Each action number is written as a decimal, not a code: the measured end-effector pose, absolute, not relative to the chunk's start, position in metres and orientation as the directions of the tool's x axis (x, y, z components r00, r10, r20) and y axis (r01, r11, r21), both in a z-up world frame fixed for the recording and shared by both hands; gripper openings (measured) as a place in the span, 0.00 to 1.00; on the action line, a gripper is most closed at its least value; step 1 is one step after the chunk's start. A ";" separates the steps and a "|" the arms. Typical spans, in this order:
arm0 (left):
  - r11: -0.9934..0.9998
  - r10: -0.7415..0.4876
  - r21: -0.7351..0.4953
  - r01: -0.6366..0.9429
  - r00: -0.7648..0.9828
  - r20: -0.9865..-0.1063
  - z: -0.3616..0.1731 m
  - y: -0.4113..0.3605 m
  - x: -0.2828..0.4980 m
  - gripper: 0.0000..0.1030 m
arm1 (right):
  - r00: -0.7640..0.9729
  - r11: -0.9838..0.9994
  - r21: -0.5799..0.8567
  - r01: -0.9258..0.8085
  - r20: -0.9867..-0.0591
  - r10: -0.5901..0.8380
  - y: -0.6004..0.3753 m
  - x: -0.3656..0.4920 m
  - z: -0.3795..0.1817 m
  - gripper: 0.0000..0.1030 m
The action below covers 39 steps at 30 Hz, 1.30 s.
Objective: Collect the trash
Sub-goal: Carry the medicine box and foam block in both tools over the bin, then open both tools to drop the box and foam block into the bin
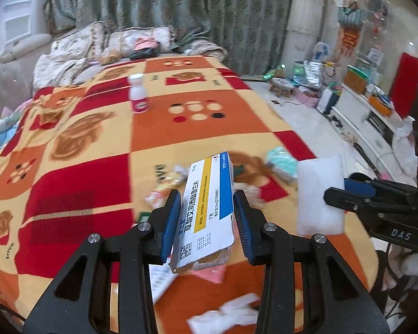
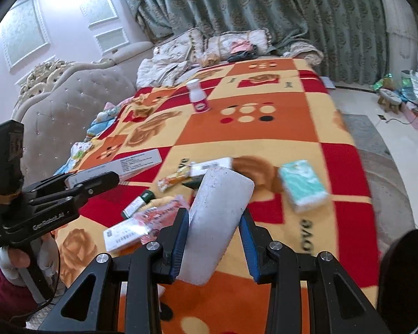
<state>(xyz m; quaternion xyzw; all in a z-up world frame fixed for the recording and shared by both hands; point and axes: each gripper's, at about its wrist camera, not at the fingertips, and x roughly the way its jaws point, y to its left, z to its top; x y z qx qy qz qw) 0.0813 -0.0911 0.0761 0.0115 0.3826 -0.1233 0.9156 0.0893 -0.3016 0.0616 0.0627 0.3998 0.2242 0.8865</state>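
White foam block [image 2: 220, 217]: bottom hidden leftward.

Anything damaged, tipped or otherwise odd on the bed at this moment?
The medicine box between the left gripper fingers has a torn, open near end with its flap hanging. Wrappers and cartons lie scattered on the blanket. The white bottle stands upright. The right gripper holds a white foam block, intact.

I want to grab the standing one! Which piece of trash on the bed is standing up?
The white bottle with the pink label, far up the blanket. The boxes and wrappers all lie flat.
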 end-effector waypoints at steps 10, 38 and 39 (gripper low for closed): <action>0.917 -0.330 -0.088 0.389 0.616 -0.716 0.079 -0.190 0.070 0.36 | 0.647 0.941 0.265 -0.210 -0.684 0.337 -0.392 0.062 0.067 0.34; 0.759 -0.538 -0.329 0.562 0.257 -0.802 0.009 -0.399 0.095 0.40 | 0.573 0.956 0.222 0.193 -0.817 0.074 -0.582 0.045 -0.018 0.36; 0.752 -0.547 -0.344 0.562 0.241 -0.801 0.007 -0.402 0.097 0.40 | 0.567 0.951 0.233 0.202 -0.820 0.080 -0.585 0.045 -0.022 0.39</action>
